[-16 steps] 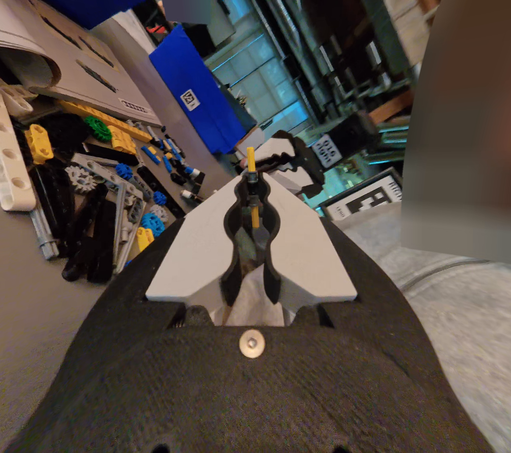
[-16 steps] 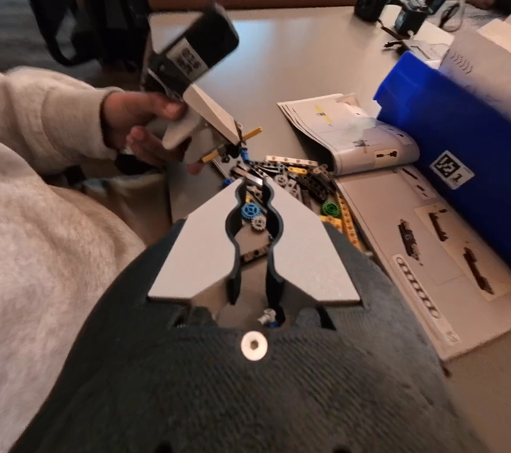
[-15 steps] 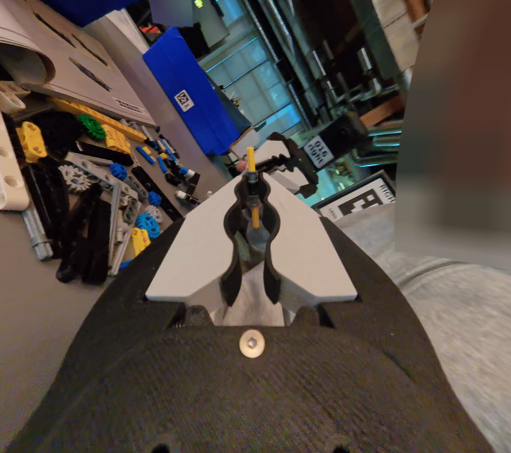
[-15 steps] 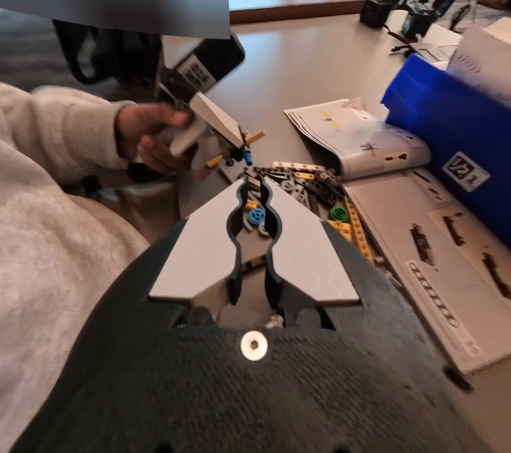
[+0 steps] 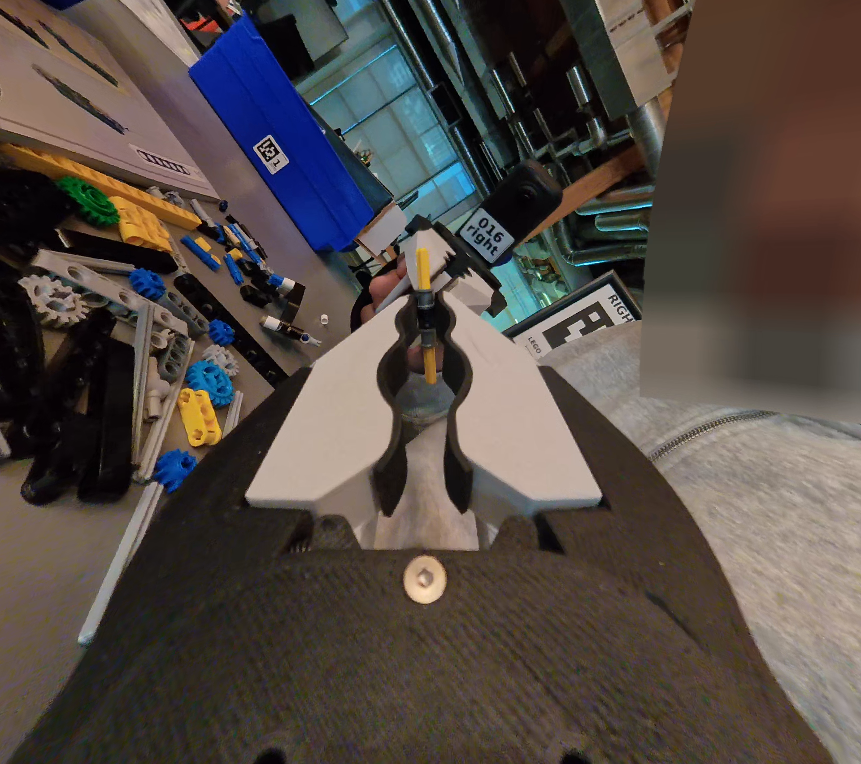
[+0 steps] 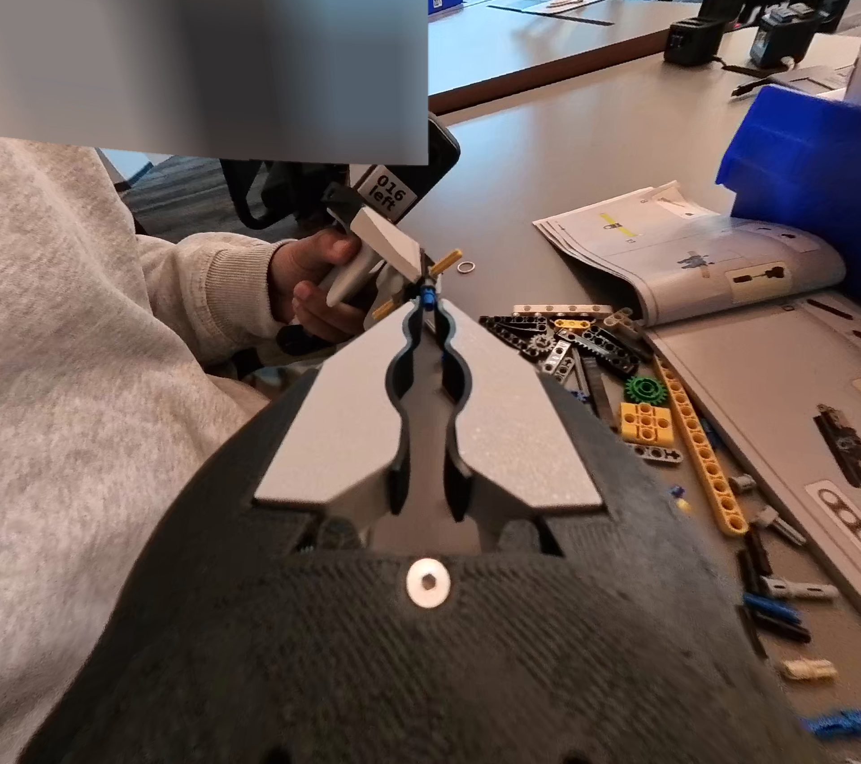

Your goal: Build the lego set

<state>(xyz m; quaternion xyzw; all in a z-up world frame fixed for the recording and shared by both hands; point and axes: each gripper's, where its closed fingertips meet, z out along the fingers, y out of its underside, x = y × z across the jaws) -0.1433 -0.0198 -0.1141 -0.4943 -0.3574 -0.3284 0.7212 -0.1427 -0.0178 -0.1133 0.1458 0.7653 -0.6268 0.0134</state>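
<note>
My left gripper is shut on a yellow axle that carries a dark connector and holds it up off the table. In the right wrist view this gripper is at centre left with the yellow axle sticking out both sides. A blue pin hangs from the connector. My right gripper has come up from below and its tips are closed on the blue pin. The right gripper also shows behind the axle in the left wrist view.
Loose Lego parts lie in a pile on the grey table, with a long yellow beam and a green gear. An open instruction booklet, a blue bin and a grey parts sheet lie to the right. A small ring lies beside the grippers. Less than 4 cm separates the two grippers' tips.
My right gripper has risen to the left gripper's assembly and its fingers have narrowed onto the blue pin. The left gripper keeps hold of the yellow axle.
</note>
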